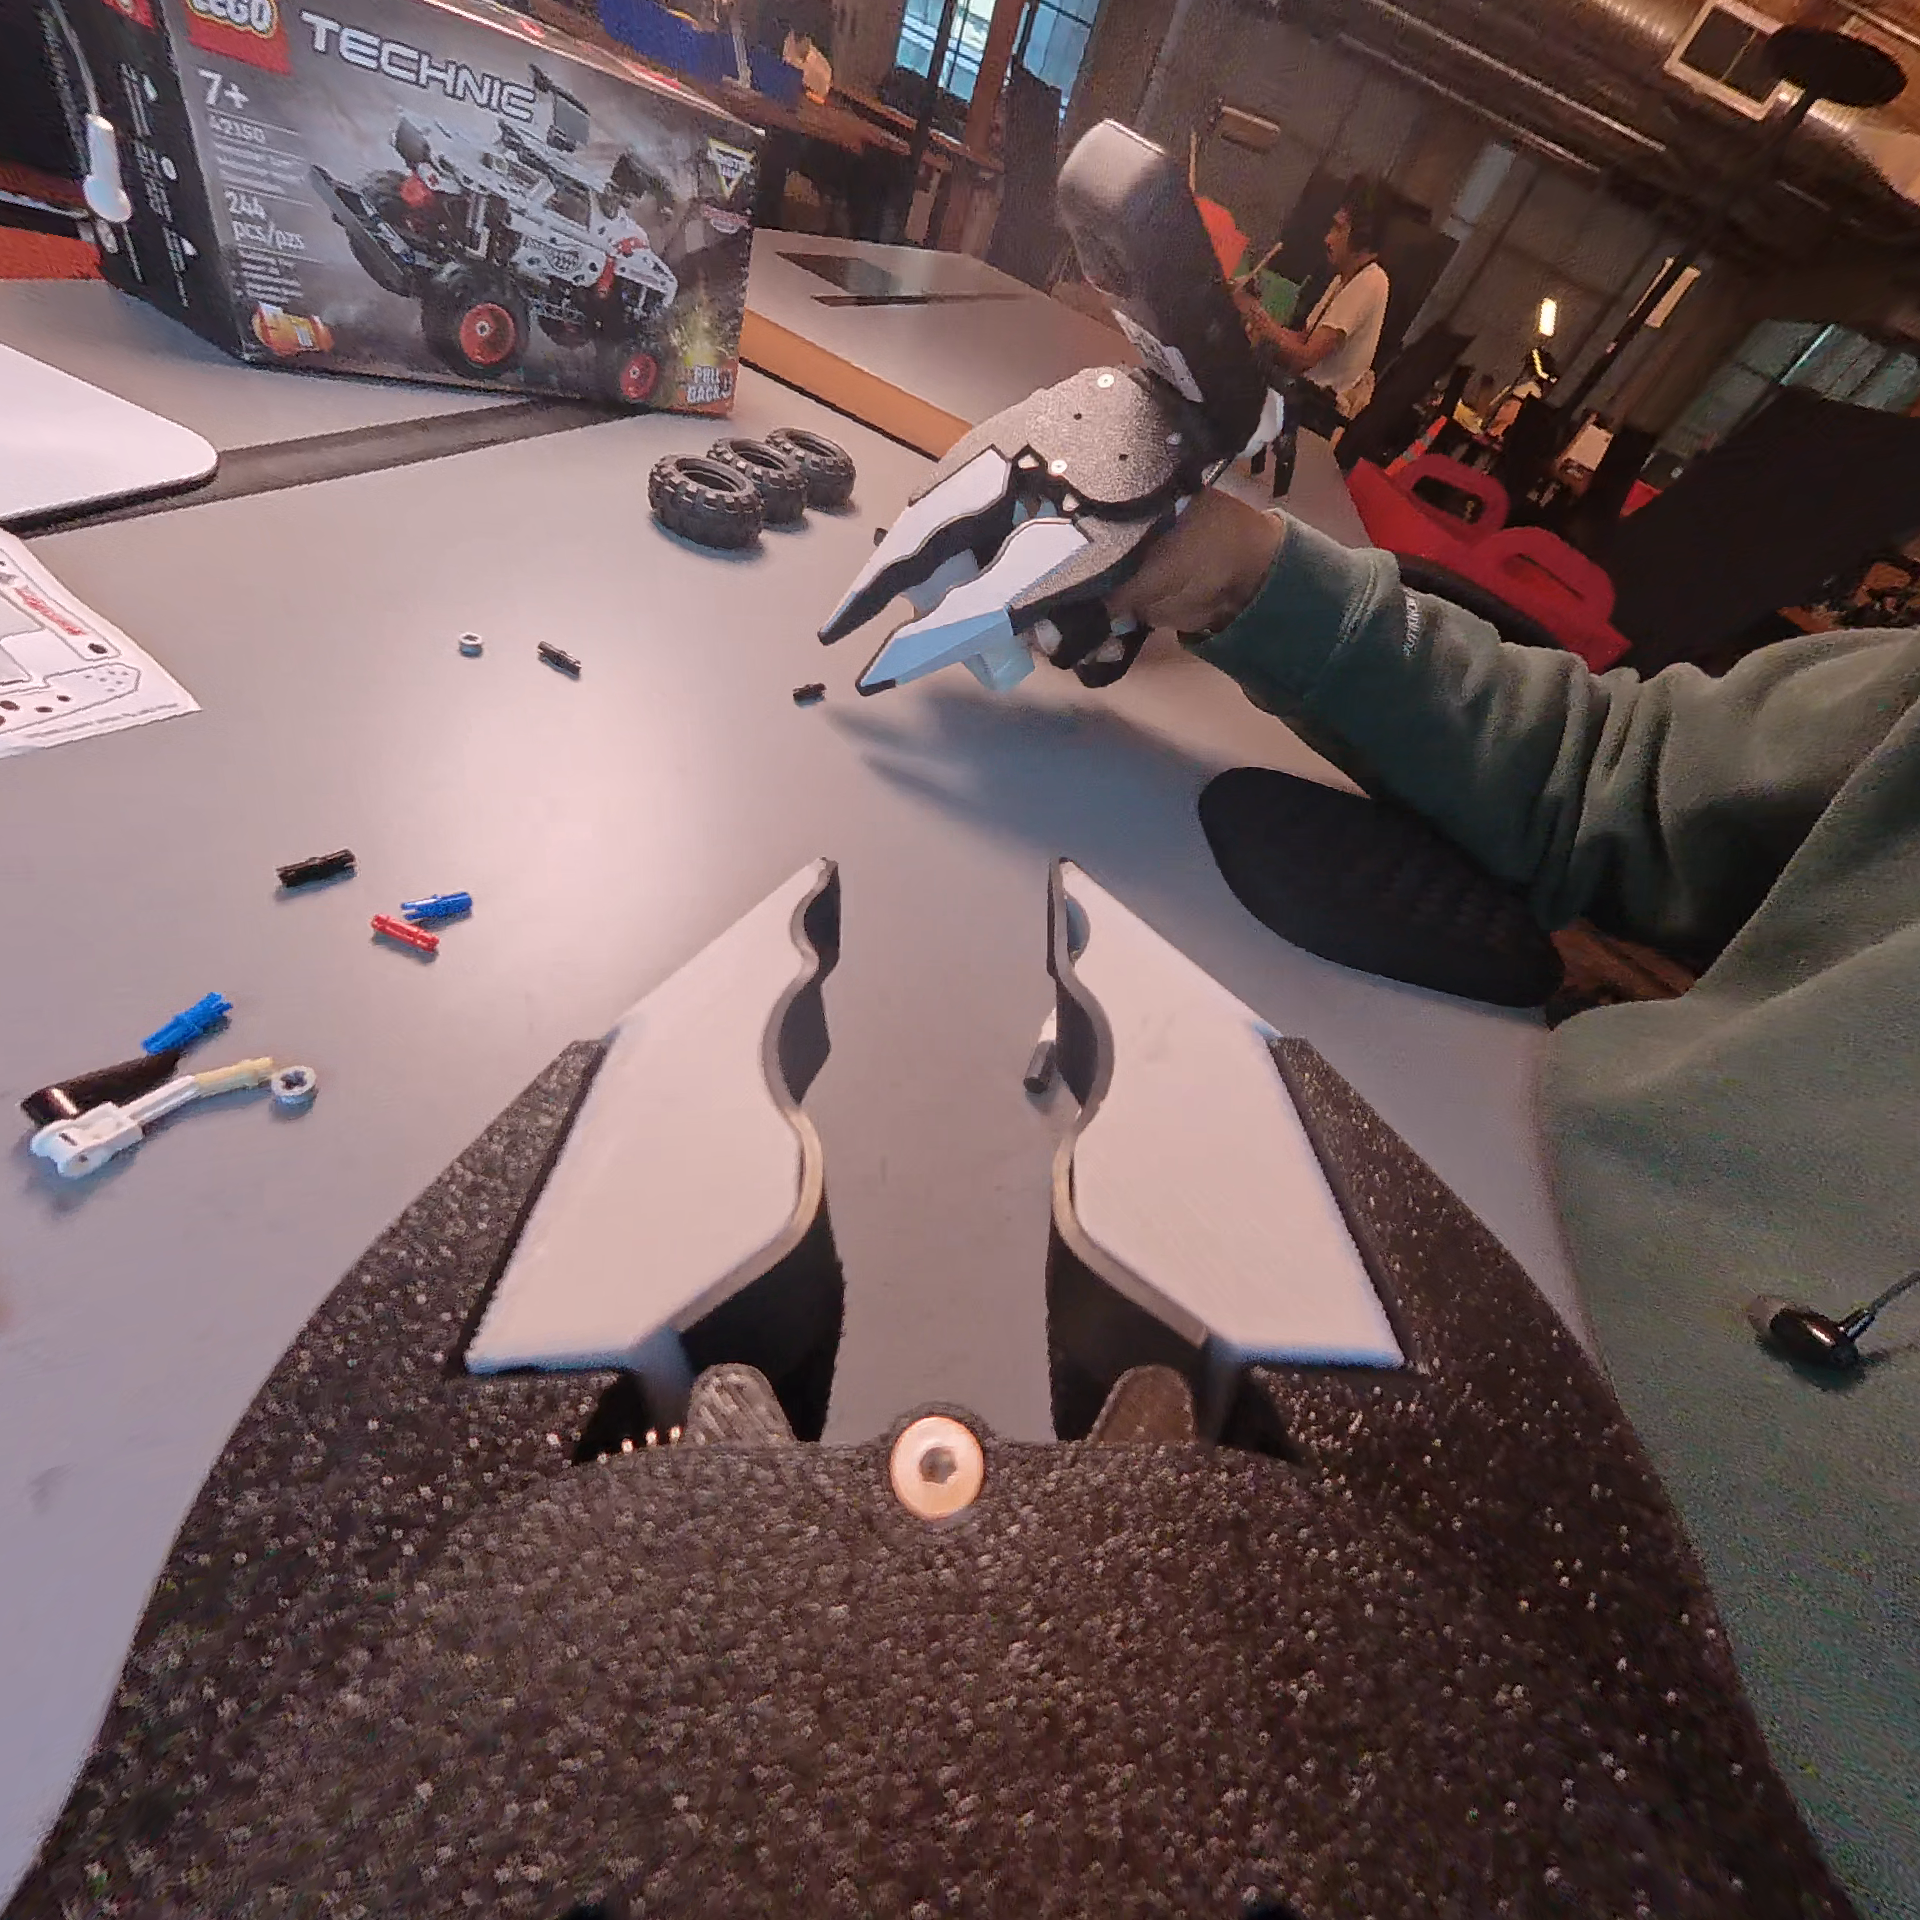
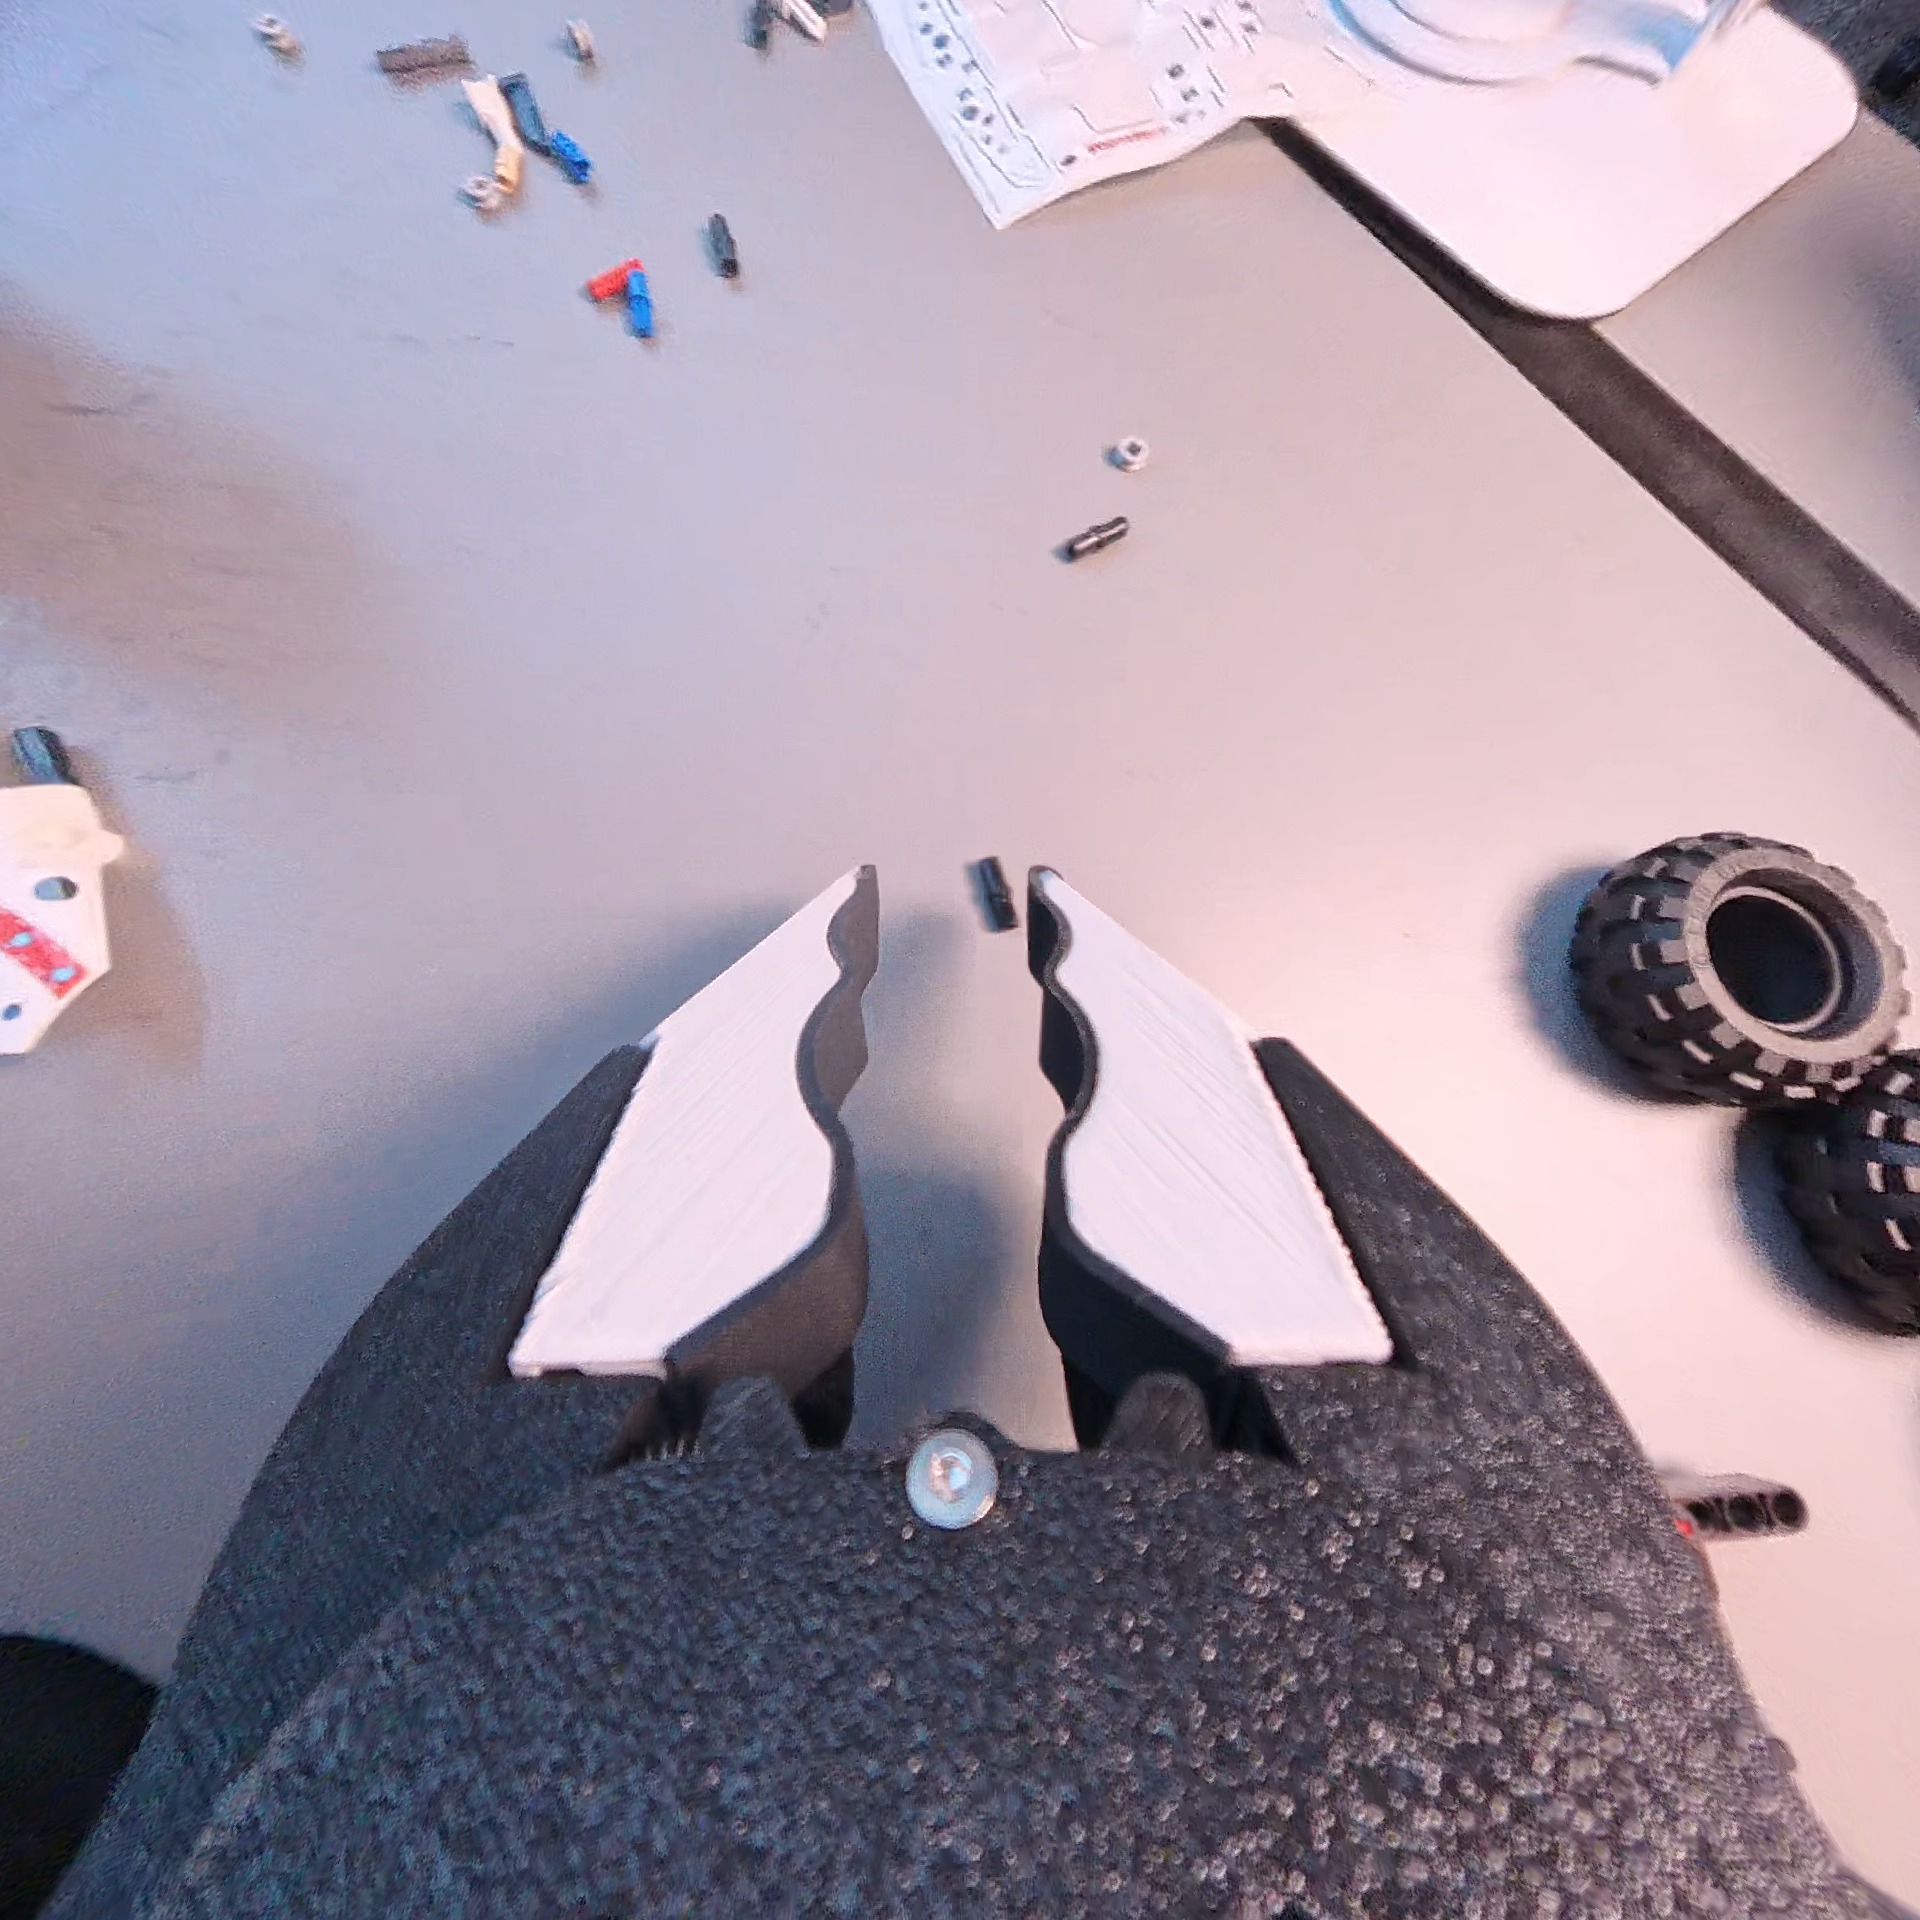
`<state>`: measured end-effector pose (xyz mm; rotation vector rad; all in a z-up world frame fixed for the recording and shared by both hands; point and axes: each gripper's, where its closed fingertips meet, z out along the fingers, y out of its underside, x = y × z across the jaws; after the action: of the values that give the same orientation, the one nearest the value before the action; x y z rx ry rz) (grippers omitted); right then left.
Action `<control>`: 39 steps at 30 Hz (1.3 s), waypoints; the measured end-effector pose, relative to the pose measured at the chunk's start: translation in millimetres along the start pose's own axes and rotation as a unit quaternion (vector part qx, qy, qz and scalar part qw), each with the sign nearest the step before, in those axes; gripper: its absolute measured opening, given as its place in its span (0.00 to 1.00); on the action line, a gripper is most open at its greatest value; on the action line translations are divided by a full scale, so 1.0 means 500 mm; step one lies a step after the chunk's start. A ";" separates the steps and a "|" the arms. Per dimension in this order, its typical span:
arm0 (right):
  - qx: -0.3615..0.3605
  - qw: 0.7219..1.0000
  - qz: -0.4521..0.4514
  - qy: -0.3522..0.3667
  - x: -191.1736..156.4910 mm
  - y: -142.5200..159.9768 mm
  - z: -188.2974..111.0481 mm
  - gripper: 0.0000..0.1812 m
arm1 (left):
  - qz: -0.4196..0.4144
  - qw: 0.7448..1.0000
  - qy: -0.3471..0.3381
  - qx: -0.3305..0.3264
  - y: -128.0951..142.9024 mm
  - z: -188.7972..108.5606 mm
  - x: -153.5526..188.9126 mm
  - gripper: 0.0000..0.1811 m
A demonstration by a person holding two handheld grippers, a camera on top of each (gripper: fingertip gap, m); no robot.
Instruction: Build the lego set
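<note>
A: Which step was in hand?

B: I judged it was an early one, the picking of a small part. The right gripper (image 2: pixel 953 883) hung over the grey table (image 2: pixel 727 623), its fingers moderately apart and holding nothing. A short black pin (image 2: pixel 995 891) lay on the table just ahead of the tips, by the right finger, at about 12 o'clock.

A: And the left gripper (image 1: pixel 943 878)?

B: It was also open and empty. Another black pin (image 1: pixel 1039 1067) lay beside its right finger.

A: What did the next move call for?

B: Probably lowering the right gripper around its pin and closing gently, because such a pin rolls easily.

A: The other pieces?

B: Loose pins (image 2: pixel 621 289) were at 11 o'clock, tyres (image 2: pixel 1743 954) at 3 o'clock.

A: Any writing?

B: The set's box (image 1: pixel 468 197) and a printed sheet (image 2: pixel 1070 94) carried print; I do not repeat it.
</note>
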<state>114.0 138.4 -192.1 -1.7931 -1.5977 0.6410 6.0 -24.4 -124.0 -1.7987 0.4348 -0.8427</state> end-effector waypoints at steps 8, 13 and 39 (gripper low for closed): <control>-0.051 0.997 0.014 -0.052 0.008 0.027 0.027 0.14 | 0.059 0.998 -0.011 0.010 0.002 0.010 0.019 0.23; -0.062 0.997 0.006 -0.037 0.014 0.030 0.029 0.11 | 0.071 0.997 -0.013 -0.007 0.014 0.020 0.017 0.24; -0.038 0.995 -0.010 -0.087 -0.030 0.006 0.035 0.02 | 0.073 0.996 -0.032 -0.039 0.036 0.028 0.013 0.21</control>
<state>101.2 126.2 -206.9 -1.8156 -1.7737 0.7553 22.3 -26.2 -141.3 -1.8371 0.5565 -0.6734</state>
